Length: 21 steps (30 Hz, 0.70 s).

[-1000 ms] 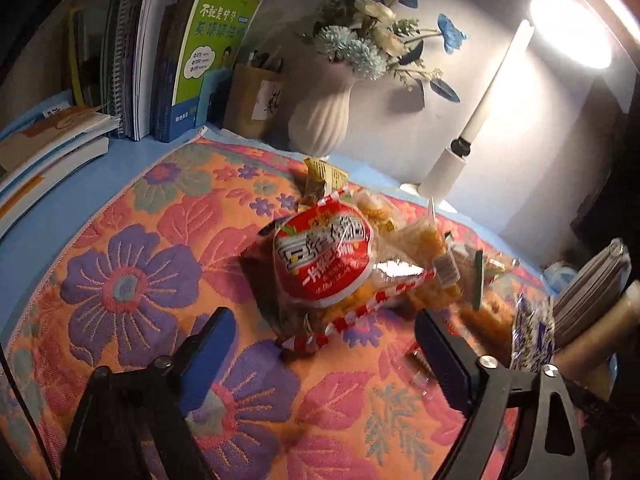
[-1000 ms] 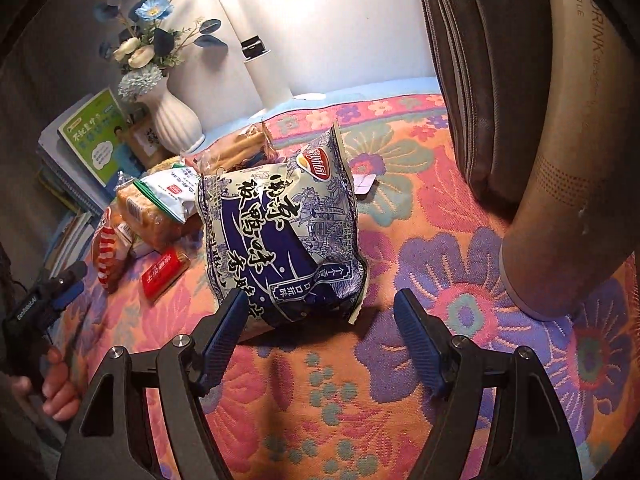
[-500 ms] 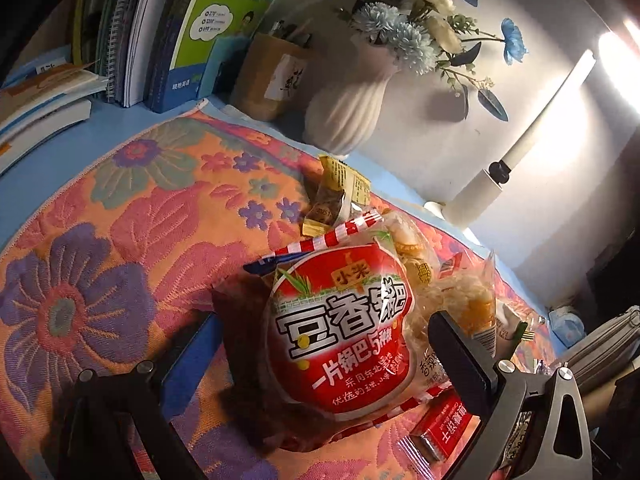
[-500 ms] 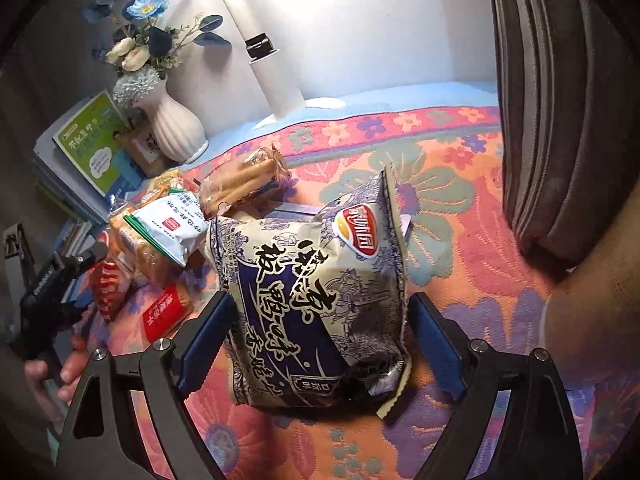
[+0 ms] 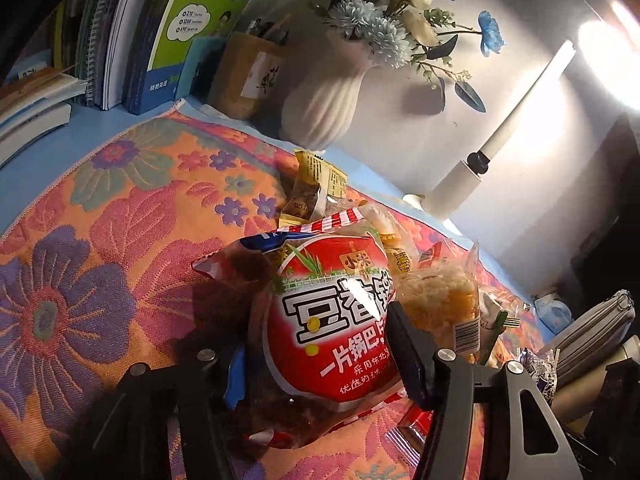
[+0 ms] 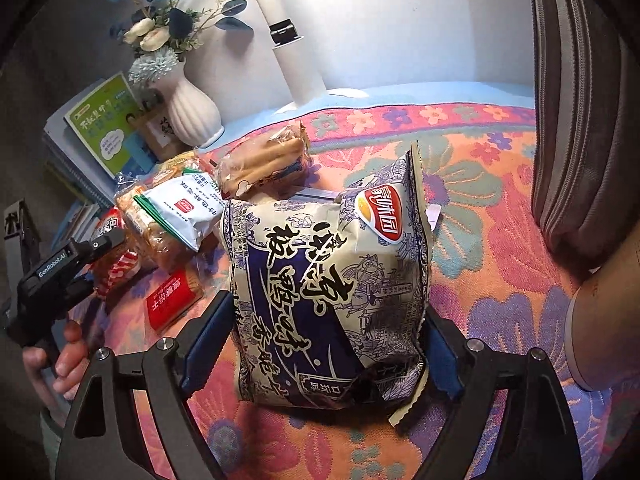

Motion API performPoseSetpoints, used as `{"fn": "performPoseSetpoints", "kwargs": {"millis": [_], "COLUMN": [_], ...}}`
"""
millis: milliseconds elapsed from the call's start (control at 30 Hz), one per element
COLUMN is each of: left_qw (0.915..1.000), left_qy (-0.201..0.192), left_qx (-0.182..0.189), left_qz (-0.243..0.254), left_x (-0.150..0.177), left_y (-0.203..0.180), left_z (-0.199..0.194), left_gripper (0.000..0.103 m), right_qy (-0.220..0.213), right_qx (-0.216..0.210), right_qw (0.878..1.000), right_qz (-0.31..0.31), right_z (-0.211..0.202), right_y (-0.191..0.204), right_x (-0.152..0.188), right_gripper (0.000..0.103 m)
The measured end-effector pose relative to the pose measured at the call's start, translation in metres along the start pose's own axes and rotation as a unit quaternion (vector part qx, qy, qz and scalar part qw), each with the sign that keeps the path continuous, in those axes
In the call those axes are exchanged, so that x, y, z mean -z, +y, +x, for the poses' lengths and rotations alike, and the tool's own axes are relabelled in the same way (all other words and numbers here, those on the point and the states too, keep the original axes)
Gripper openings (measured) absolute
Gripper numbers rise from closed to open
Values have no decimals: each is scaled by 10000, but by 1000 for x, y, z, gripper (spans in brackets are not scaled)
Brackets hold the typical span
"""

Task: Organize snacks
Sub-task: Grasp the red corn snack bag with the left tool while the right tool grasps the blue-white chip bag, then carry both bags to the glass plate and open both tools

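Grab step: left gripper (image 5: 320, 356) clamps the red bag (image 5: 332, 320); right gripper (image 6: 320, 344) pinches the blue bag (image 6: 332, 280) (both puffy). Next: lift gently w/o crushing.

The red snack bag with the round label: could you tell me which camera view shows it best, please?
The left wrist view: the red snack bag fills the centre between the left gripper's fingers. The right wrist view shows only a red sliver behind that gripper.

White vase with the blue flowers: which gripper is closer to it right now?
Left. The left gripper, closing on the red snack bag, sits just short of the white vase. The right gripper straddles the blue-and-white chip bag, farther back.
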<state>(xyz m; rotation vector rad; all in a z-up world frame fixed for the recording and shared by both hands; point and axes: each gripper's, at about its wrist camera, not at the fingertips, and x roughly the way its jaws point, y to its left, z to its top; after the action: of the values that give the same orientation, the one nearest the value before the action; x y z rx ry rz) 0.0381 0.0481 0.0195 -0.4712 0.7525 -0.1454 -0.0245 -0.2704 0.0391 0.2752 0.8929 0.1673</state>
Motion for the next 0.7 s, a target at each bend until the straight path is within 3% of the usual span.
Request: {"fn": "performPoseSetpoints", "kwargs": {"millis": [233,400,700], "left_qw": [9996,9986,9958], "left_qy": [-257,-468,-726], "left_qx": [-127,-145,276], "left_qz": [-9,178,482], "left_x": [5,23,55], "left_y": [0,-12,-51], "left_z": [-15,-43,-99], "left_gripper": [56,55,55], "right_qy": [-335,-390,-652], "right_qx": [-116,-214,-228], "right_qw": [9993,9989,9975], "right_qz": [-142,-138,-179], "right_z": [-21,-40,-95], "right_y": [4,8,15], "right_x": [7,19,36], "right_gripper": [65,64,63]}}
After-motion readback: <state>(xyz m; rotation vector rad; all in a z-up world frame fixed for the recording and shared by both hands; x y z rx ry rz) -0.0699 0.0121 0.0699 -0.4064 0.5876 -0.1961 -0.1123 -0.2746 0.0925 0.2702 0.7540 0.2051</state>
